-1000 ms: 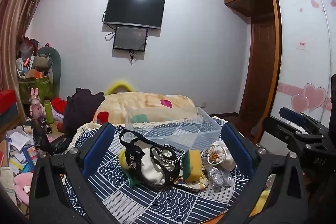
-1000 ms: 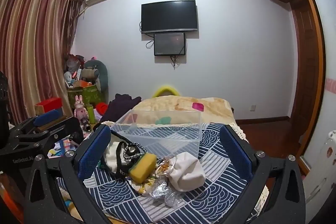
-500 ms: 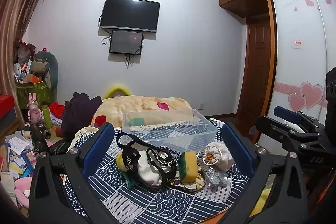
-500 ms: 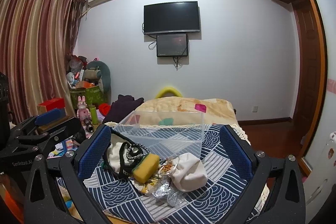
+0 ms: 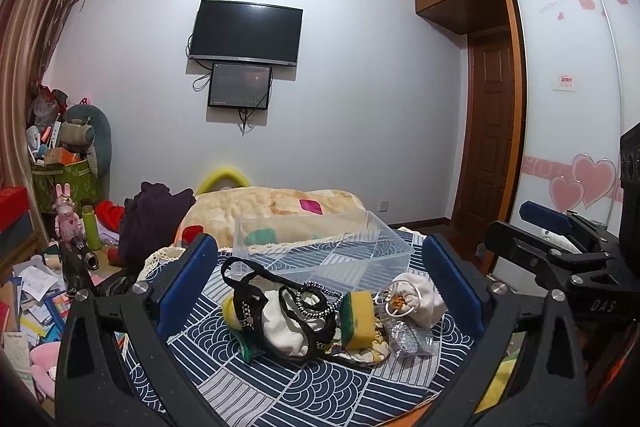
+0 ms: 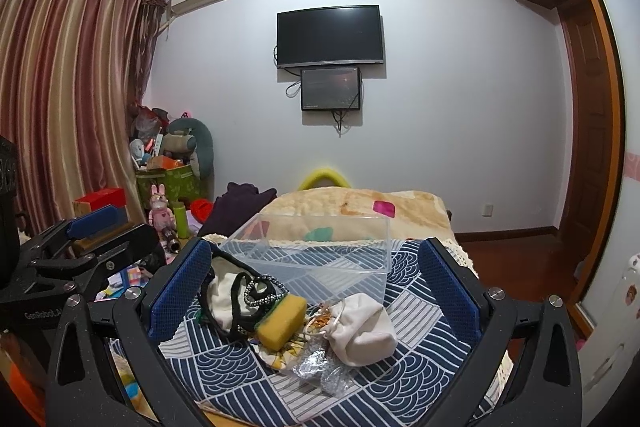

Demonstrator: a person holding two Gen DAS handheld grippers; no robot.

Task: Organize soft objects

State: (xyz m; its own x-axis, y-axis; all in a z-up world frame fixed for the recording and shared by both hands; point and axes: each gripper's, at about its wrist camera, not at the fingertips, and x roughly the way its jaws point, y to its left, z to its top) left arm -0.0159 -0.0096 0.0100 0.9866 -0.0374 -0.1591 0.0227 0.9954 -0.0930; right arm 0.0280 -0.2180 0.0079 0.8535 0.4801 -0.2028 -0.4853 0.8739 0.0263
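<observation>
A pile of soft things lies on a blue patterned cloth (image 5: 312, 387): a yellow-green sponge (image 5: 359, 319) (image 6: 282, 321), a white drawstring pouch (image 5: 420, 301) (image 6: 362, 327), a white cloth with black straps (image 5: 280, 323) (image 6: 232, 297), a beaded band (image 5: 318, 301) and a silvery plastic bag (image 6: 320, 371). An empty clear plastic box (image 5: 324, 247) (image 6: 316, 255) stands just behind them. My left gripper (image 5: 320, 287) is open and empty, above and in front of the pile. My right gripper (image 6: 316, 291) is open and empty too, framing the pile and box.
A beige blanket (image 5: 272, 207) lies behind the box, dark clothing (image 5: 152, 223) to its left. Toys, bottles and papers clutter the floor at left (image 5: 60, 251). A wooden door (image 5: 492, 135) and wardrobe stand at right. The right gripper shows in the left view (image 5: 560, 247).
Both grippers have tilted up and drawn back slightly, so the pile and box sit lower in both views. Nothing on the cloth has moved; both jaws stay open.
</observation>
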